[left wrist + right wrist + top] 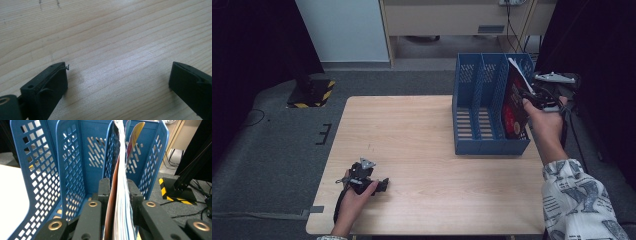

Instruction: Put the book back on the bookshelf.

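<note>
so: right gripper point(119, 195) pinches magazine point(515, 102) in file rack point(472, 100) slot at 3 o'clock; loosening early risks flopping. left gripper point(117, 80) spread, idle.

Perforated blue plastic file rack point(472, 95); glossy paper magazine point(514, 107); smooth pale wood table point(422, 165).

Book's point(120, 195) lower edge behind gripper point(119, 192)

High view overlooks the table point(422, 165); gripper views sit close, perhaps level.
</note>
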### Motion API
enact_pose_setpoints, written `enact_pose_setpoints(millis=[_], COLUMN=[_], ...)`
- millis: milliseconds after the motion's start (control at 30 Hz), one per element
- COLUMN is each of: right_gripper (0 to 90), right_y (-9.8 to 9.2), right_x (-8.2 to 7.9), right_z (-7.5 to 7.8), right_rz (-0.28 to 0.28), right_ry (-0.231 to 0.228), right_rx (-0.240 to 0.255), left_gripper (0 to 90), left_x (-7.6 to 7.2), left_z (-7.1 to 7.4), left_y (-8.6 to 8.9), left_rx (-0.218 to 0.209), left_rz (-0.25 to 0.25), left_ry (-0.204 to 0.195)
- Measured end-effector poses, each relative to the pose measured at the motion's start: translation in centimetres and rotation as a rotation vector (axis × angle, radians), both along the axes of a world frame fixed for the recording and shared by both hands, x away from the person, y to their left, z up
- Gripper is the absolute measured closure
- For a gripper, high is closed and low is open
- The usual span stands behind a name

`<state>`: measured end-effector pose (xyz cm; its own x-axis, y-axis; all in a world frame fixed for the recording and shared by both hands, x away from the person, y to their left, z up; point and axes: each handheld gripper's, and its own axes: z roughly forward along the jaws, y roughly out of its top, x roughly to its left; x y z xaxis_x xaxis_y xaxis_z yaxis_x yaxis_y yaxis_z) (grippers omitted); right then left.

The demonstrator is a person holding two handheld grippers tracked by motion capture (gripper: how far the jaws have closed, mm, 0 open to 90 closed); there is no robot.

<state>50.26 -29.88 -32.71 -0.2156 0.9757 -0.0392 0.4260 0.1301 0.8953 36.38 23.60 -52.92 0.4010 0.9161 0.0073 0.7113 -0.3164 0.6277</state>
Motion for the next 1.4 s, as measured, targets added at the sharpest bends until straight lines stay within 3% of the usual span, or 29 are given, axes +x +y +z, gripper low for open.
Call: enact_pose_setpoints(millis=[367, 733, 1400], right_gripper=[78.0, 86.5, 87.2], right_y=[-0.1, 0.3, -0.4], right_x=[0.8, 1.0, 1.4], right_z=[0.3, 0.3, 0.2], right_rz=[0.008, 0.014, -0.058], right_ry=[0.047, 0.063, 0.005], right_rx=[-0.010, -0.017, -0.006], left_gripper=[1.3, 1.3, 1.3], left_x=[0.0, 0.0, 0.0], left_z=[0.0, 0.0, 0.0], left_y=[-0.1, -0.1, -0.1], left_rx=[-0.007, -0.006, -0.007], left_rz=[0.004, 0.001, 0.000], left_ry=[-0.005, -0.004, -0.005])
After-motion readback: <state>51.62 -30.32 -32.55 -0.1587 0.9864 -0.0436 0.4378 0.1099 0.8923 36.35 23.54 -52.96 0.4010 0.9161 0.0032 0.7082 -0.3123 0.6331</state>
